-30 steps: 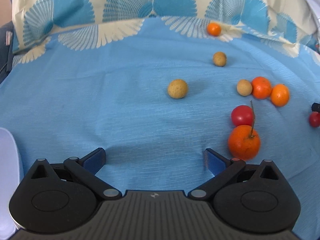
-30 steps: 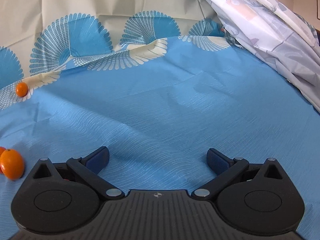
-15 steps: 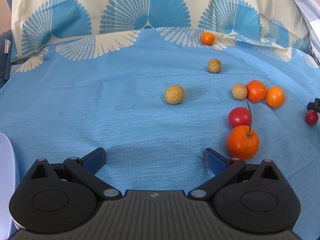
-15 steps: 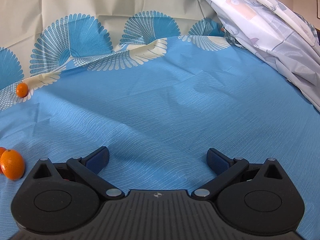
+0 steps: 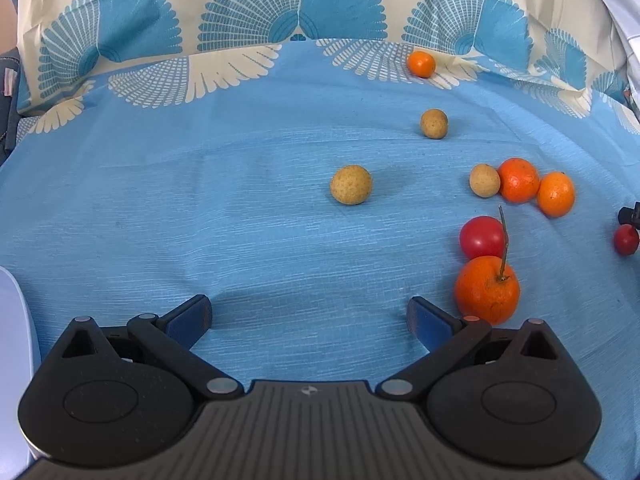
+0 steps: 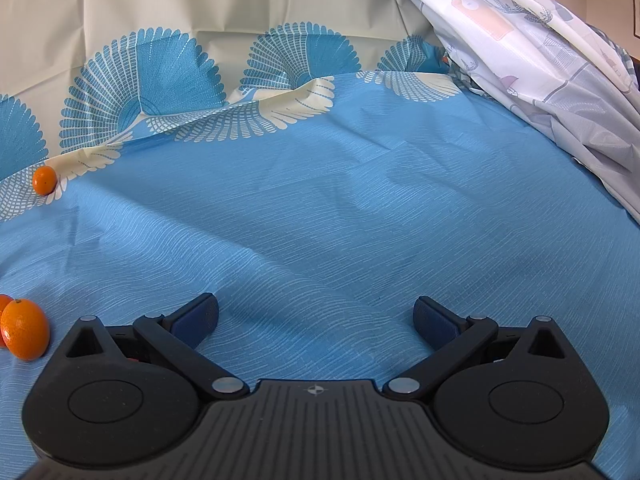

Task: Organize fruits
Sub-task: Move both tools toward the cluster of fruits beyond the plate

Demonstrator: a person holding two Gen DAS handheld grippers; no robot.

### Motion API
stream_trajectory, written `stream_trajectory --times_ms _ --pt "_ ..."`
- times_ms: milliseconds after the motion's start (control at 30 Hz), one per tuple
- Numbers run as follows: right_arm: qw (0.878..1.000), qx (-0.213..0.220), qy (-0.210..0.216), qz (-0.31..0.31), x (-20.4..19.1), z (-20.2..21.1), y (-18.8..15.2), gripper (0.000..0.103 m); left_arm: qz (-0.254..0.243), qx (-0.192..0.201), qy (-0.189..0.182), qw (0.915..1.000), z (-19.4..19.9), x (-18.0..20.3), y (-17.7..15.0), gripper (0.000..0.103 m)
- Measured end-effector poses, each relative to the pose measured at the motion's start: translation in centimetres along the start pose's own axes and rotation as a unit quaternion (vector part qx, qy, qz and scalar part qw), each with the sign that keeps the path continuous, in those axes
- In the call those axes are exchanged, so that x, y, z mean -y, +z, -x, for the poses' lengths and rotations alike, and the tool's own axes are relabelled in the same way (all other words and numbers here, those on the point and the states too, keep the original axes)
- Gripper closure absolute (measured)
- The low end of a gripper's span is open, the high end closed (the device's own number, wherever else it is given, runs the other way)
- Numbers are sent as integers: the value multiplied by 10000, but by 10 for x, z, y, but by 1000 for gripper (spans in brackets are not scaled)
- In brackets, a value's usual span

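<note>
In the left wrist view fruits lie scattered on the blue cloth (image 5: 200, 200). A big orange with a stem (image 5: 486, 289) sits just right of my right fingertip, a red tomato (image 5: 481, 237) behind it. Three tan round fruits (image 5: 351, 184) (image 5: 484, 180) (image 5: 434, 123) lie further off, with two oranges (image 5: 518, 180) (image 5: 555, 194) and a small orange (image 5: 421, 64) at the back. Another tomato (image 5: 625, 240) is at the right edge. My left gripper (image 5: 310, 316) is open and empty. My right gripper (image 6: 316, 318) is open and empty over bare cloth; an orange (image 6: 25, 334) lies to its left.
A white plate rim (image 5: 16, 340) shows at the left edge of the left wrist view. A white patterned sheet (image 6: 540, 60) drapes over the right side in the right wrist view. A small orange (image 6: 44, 180) rests at the cloth's back fold. A dark object (image 5: 630, 214) peeks in at the right.
The left gripper has drawn back and tilted slightly, so the fruits sit lower and nearer the centre of its view. The right gripper has barely moved.
</note>
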State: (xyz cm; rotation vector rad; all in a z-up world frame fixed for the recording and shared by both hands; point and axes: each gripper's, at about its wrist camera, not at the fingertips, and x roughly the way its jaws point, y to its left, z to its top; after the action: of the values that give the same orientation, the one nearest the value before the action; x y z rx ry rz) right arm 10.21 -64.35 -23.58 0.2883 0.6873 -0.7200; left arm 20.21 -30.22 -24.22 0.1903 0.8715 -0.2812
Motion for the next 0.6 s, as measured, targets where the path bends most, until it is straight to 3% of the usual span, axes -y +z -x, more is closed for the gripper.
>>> stream_trajectory --times_ms 167,267,400,500,600 --pt "10000 4 -4 2 0 0 0 0 58 63 -5 10000 3 1 -3 0" --pt "10000 9 -8 2 0 0 -1 0 47 -215 -32 9998 3 1 4 0" --pt "10000 30 -14 3 0 0 -1 0 67 -898 -155 9958 7 1 18 0" --pt "10000 16 -21 6 0 0 -1 0 181 -530 -275 9981 31 -2 18 0" --pt "10000 16 -24 3 0 0 0 1 -137 -346 -416 9984 50 10 20 0"
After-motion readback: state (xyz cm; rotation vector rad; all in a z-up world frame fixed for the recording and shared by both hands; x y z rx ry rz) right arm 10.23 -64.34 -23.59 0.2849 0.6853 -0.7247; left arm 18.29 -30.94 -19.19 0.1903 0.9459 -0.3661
